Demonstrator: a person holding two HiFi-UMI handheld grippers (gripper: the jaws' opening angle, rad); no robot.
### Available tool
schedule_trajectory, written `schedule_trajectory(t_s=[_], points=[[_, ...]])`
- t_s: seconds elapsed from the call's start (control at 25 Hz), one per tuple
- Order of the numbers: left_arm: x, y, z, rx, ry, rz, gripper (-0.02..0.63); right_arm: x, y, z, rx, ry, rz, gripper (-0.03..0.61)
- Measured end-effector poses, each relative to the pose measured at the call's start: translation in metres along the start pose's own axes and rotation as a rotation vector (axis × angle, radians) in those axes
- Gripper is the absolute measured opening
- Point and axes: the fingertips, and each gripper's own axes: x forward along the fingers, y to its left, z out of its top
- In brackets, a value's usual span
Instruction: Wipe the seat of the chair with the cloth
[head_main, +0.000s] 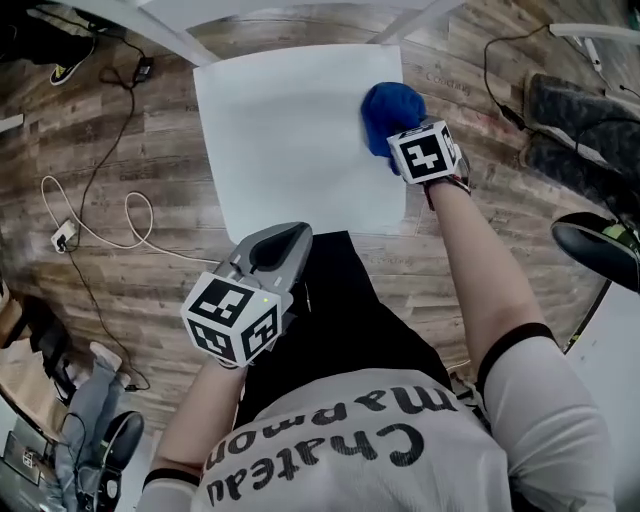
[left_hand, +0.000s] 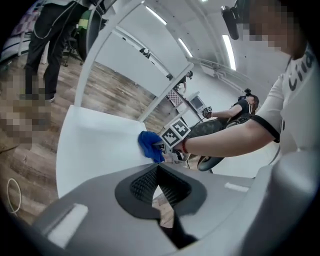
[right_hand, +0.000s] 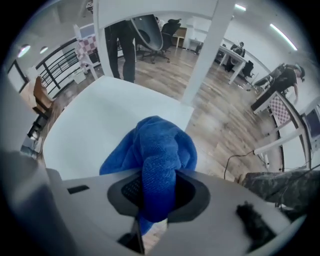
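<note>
1. Right gripper (right_hand: 157, 192) is clenched on the blue cloth (right_hand: 160, 145), which bulges ahead of its jaws onto the white chair seat (head_main: 290, 130).
2. Left gripper (left_hand: 159, 175) has its jaws closed together and empty, with the seat's edge just ahead.

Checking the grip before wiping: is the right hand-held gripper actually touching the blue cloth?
Touching. The right gripper view shows the blue cloth pinched between the jaws of the right hand-held gripper, with its free end bunched up over the white seat.

Blue cloth (head_main: 392, 108), white chair seat (head_main: 290, 140), grey left hand-held gripper (head_main: 288, 238), black-and-white marker cube (head_main: 232, 318), brown wood-plank floor (head_main: 170, 150)
</note>
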Motion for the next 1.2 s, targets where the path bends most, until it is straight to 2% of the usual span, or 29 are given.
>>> schedule_trajectory(t_s=[0.08,0.16,0.28,0.48,0.6,0.72,0.84,1.0,1.2], points=[[-0.012,0.015,-0.009,-0.031,-0.018,0.039,0.005,0.003,-0.002,-0.001,0.060,0.016,-0.006,0.087],[-0.026,0.031,-0.020,-0.055,-0.030,0.084,0.006,-0.001,0.012,0.012,0.048,-0.012,0.006,0.084],[-0.047,0.049,-0.031,-0.104,-0.076,0.142,0.006,-0.018,0.071,0.045,-0.097,-0.133,0.110,0.081],[-0.080,0.062,-0.041,-0.186,-0.182,0.191,0.005,-0.028,0.209,0.072,-0.400,-0.187,0.310,0.083],[-0.103,0.074,-0.053,-0.231,-0.227,0.219,0.005,-0.033,0.281,0.093,-0.561,-0.209,0.362,0.083],[-0.123,0.085,-0.072,-0.287,-0.255,0.258,0.006,-0.032,0.334,0.106,-0.684,-0.197,0.397,0.083],[-0.139,0.095,-0.092,-0.328,-0.275,0.285,0.006,-0.019,0.358,0.104,-0.707,-0.135,0.374,0.084],[-0.150,0.107,-0.107,-0.366,-0.305,0.305,0.006,-0.011,0.362,0.108,-0.663,-0.144,0.361,0.087],[-0.154,0.109,-0.098,-0.314,-0.323,0.330,0.005,-0.011,0.358,0.109,-0.562,-0.194,0.355,0.087]])
